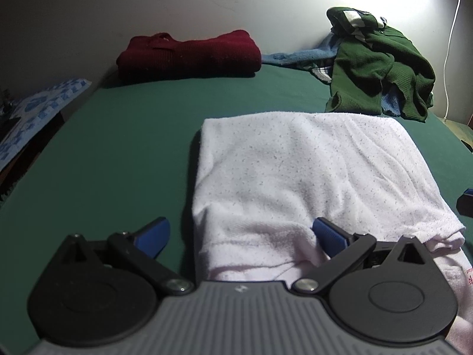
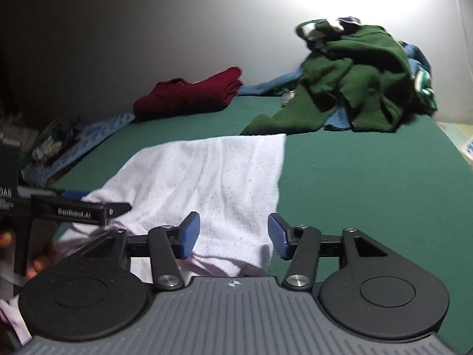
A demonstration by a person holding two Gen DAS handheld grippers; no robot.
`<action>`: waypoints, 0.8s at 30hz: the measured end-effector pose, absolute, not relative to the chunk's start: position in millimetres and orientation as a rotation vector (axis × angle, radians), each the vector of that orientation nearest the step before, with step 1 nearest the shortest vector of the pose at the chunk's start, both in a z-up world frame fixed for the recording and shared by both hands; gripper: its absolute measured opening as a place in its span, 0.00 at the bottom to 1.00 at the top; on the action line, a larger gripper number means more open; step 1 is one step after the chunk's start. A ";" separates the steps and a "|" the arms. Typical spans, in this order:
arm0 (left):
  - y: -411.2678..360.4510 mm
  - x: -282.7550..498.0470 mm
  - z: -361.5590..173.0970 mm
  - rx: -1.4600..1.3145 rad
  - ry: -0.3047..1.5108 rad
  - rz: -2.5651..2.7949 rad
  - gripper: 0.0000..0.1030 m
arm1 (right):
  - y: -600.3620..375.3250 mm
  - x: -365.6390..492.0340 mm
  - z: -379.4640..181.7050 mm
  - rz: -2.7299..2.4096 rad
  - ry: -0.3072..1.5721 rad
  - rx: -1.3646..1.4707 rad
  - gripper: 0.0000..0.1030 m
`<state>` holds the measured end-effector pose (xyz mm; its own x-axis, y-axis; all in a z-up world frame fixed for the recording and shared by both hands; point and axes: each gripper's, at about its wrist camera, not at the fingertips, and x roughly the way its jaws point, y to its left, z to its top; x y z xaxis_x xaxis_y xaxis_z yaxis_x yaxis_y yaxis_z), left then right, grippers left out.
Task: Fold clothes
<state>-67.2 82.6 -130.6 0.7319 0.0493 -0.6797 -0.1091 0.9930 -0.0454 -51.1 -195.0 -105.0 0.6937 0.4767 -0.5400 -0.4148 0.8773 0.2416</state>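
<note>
A folded white garment [image 1: 295, 174] lies on the green sheet [image 1: 118, 153], and I see it from its near edge in both views. My left gripper [image 1: 241, 233] is open wide and straddles the near left corner; its right blue pad [image 1: 328, 235] rests on the cloth and its left pad is over bare sheet. My right gripper [image 2: 233, 235] is open over the near right corner of the white garment [image 2: 207, 177]; its left pad [image 2: 189, 233] is above the cloth and its right pad is above the sheet. Neither gripper holds anything.
A folded dark red sweater [image 1: 189, 56] sits at the back by the wall. A heap of green clothes [image 1: 378, 68] and blue clothes fills the back right corner. A blue patterned cloth [image 1: 38, 109] lies off the left edge. The left gripper's black side bar [image 2: 77, 211] and a hand [image 2: 38, 261] show at left.
</note>
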 end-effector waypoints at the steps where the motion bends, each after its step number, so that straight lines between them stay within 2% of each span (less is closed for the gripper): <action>1: 82.9 -67.3 -130.6 -0.084 0.745 0.085 0.99 | -197.4 -47.3 -107.1 0.440 0.664 0.120 0.46; 2: 83.1 -67.3 -130.5 -0.084 0.745 0.083 0.99 | -199.6 -43.3 -110.3 0.402 0.694 0.142 0.27; 4: 83.5 -67.2 -130.2 -0.082 0.746 0.077 0.99 | -204.7 -34.8 -119.6 0.346 0.737 0.223 0.12; 9: 88.0 -68.1 -129.2 -0.059 0.761 0.021 0.99 | -195.8 -33.9 -125.4 0.356 0.753 0.294 0.13; 12: 96.6 -70.9 -128.8 -0.032 0.762 -0.042 0.98 | -186.8 -40.9 -123.4 0.387 0.759 0.271 0.16; 14: 102.3 -73.2 -128.8 -0.016 0.752 -0.082 0.97 | -181.9 -42.8 -122.5 0.386 0.757 0.216 0.09; 15: 103.4 -73.1 -129.0 -0.011 0.751 -0.092 0.97 | -180.6 -42.7 -121.5 0.386 0.756 0.194 0.09; 16: 104.0 -72.1 -128.7 -0.006 0.754 -0.104 0.97 | -179.8 -42.6 -120.4 0.385 0.755 0.177 0.09; 19: 108.2 -69.3 -128.4 0.003 0.755 -0.136 0.97 | -185.5 -44.9 -112.8 0.374 0.737 0.197 0.21; 24: 117.0 -76.4 -119.8 0.010 0.741 -0.157 0.96 | -178.0 -51.1 -115.2 0.414 0.745 0.118 0.20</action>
